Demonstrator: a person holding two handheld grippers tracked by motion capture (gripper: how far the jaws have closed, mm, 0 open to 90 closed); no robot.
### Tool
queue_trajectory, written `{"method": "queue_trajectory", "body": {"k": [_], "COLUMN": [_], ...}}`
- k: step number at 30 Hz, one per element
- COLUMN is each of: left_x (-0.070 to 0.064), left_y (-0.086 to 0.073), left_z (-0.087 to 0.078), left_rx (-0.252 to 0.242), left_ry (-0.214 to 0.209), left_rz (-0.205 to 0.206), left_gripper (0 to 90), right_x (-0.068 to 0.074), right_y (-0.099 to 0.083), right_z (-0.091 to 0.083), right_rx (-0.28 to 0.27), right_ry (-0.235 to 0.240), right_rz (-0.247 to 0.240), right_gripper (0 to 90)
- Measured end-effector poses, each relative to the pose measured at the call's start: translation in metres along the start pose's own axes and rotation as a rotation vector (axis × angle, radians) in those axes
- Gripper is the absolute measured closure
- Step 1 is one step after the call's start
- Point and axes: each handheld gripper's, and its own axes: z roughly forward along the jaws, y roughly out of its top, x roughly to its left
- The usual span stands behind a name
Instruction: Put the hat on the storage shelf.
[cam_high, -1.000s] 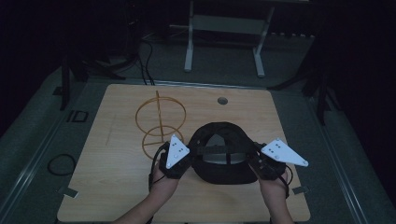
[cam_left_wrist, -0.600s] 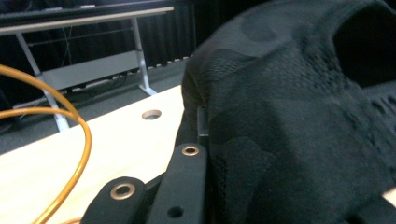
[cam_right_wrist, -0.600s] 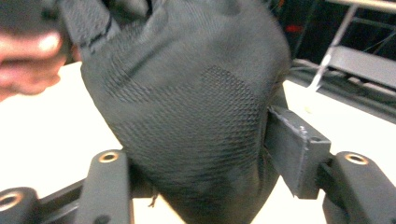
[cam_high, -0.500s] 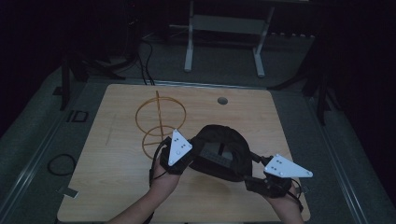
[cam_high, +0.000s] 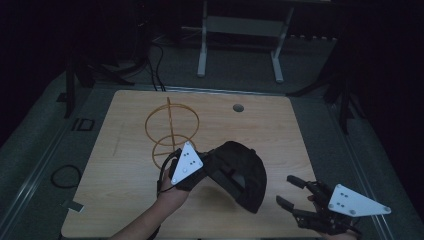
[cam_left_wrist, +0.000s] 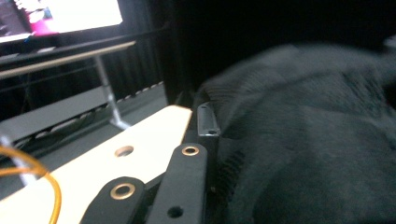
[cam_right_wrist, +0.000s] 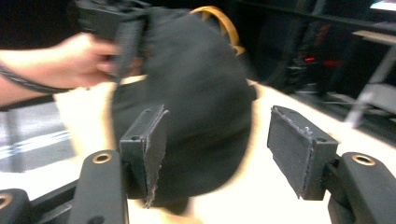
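Fingers of the left gripper (cam_high: 212, 162) clamped on the black cap (cam_high: 240, 172), right gripper's (cam_high: 290, 192) 2 fingers apart, their grey pads (cam_right_wrist: 299, 151) empty in its own view.

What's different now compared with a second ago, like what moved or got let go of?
The right gripper let go of the black cap and pulled back toward the table's near right corner, jaws now open. The left gripper kept its hold and tipped the cap up on its side. The wire stand and table stayed put.
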Motion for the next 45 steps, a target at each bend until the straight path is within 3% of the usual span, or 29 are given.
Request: {"method": "queue_trajectory", "body": {"k": [1, 2, 4, 8, 12, 18, 23, 30, 32, 43, 45], "left_x": [0.002, 0.004, 0.010, 0.024, 0.025, 0.022, 0.022, 0.024, 0.025, 0.029, 0.029], "left_y": [0.000, 0.001, 0.000, -0.004, -0.007, -0.006, -0.004, -0.003, -0.003, -0.004, -0.004], "left_z": [-0.001, -0.003, -0.006, -0.011, -0.012, -0.014, -0.014, -0.013, -0.012, -0.009, -0.010], "left_rx": [-0.012, -0.021, -0.041, -0.069, -0.063, -0.068, -0.074, -0.070, -0.067, -0.042, -0.027], "left_ry": [-0.045, -0.048, -0.118, -0.245, -0.298, -0.315, -0.321, -0.314, -0.317, -0.323, -0.290], "left_rz": [0.009, 0.018, 0.015, -0.026, -0.050, -0.051, -0.060, -0.071, -0.075, -0.082, -0.062], "left_gripper": [88.7, 88.8, 88.7, 88.7, 88.7, 88.7, 88.7, 88.7, 88.7, 87.0, 79.4], "right_x": [-0.002, -0.002, -0.001, 0.010, 0.020, 0.024, 0.024, 0.027, 0.027, 0.021, 0.019], "right_y": [0.001, 0.002, 0.005, 0.011, 0.019, 0.022, 0.022, 0.025, 0.025, 0.031, 0.032], "right_z": [0.000, 0.001, 0.007, 0.023, 0.041, 0.063, 0.069, 0.067, 0.066, 0.059, 0.057], "right_rx": [0.002, 0.010, 0.024, 0.047, 0.058, 0.068, 0.062, 0.043, 0.037, -0.002, -0.005], "right_ry": [-0.015, -0.024, -0.028, 0.039, 0.082, 0.123, 0.139, 0.125, 0.126, 0.140, 0.124], "right_rz": [-0.010, -0.019, -0.049, -0.109, -0.169, -0.196, -0.198, -0.251, -0.253, -0.183, -0.177], "right_gripper": [37.4, 38.3, 39.5, 39.3, 39.1, 40.2, 44.2, 81.6, 86.8, 88.5, 88.5]}}
